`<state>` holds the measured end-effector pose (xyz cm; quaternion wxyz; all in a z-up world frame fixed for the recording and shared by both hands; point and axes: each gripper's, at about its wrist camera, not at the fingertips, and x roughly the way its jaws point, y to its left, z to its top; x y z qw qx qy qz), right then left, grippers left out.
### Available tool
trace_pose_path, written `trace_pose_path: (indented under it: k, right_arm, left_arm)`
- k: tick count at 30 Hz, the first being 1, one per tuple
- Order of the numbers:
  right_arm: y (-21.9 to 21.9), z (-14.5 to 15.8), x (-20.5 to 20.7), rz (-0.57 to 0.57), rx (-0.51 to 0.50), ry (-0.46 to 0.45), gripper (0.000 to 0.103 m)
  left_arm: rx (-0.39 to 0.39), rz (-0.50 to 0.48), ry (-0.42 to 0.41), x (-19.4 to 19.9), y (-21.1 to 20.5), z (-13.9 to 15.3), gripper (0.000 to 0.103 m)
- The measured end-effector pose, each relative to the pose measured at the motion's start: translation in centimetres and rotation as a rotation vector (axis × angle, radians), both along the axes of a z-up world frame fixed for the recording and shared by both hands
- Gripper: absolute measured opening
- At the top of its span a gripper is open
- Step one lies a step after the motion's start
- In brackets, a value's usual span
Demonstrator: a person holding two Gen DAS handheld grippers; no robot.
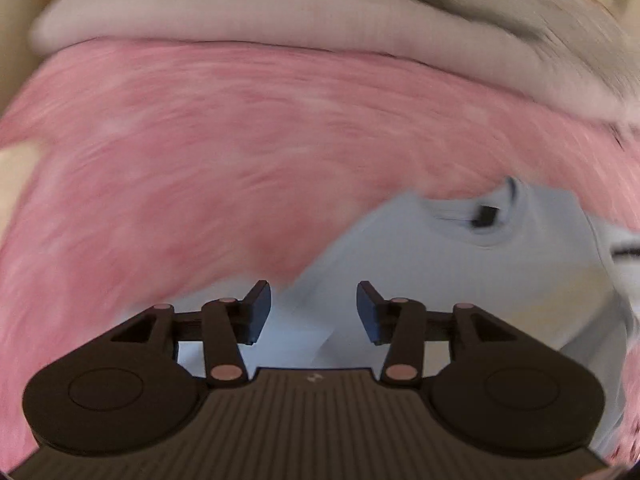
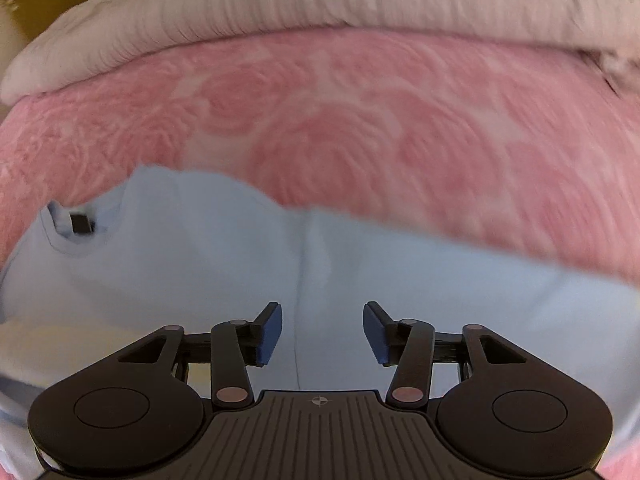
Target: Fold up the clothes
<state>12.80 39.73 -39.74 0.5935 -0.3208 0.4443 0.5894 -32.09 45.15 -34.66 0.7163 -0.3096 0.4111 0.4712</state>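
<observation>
A pink blanket (image 2: 360,120) with a swirled rose pattern is seen spread across most of both views. Along its far edge, at twelve o'clock, a ribbed off-white cover (image 2: 320,0) is laid over it. On the pink surface a light blue shirt (image 2: 200,260) is spread flat; in the right wrist view its neckline with a dark label (image 2: 82,224) is found at nine o'clock, in the left wrist view at two o'clock. A pale yellowish patch, possibly print, is blurred on the shirt. The right gripper (image 2: 322,330) is held over the shirt with jaws apart and nothing between them. The left gripper (image 1: 314,310) is likewise spread wide and empty, above the shirt's edge.
</observation>
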Motion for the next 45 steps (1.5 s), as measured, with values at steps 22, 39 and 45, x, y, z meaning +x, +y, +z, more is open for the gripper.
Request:
trace_pose_path:
  k: [22, 39, 45]
  right_arm:
    - [5.6, -1.4, -2.2, 0.381, 0.203, -0.13, 0.003]
    - [0.1, 5.0, 5.0, -0.23, 0.306, 0.09, 0.049]
    - [-15.0, -0.5, 4.4, -0.518, 0.019, 0.369, 0.049]
  left_arm:
    - [0.071, -0.17, 0.148, 3.0, 3.2, -4.7, 0.003]
    - [0.117, 0.028, -0.034, 3.3, 4.6, 1.1, 0.03]
    - [-0.253, 0.248, -0.209, -3.8, -9.8, -2.3, 0.031]
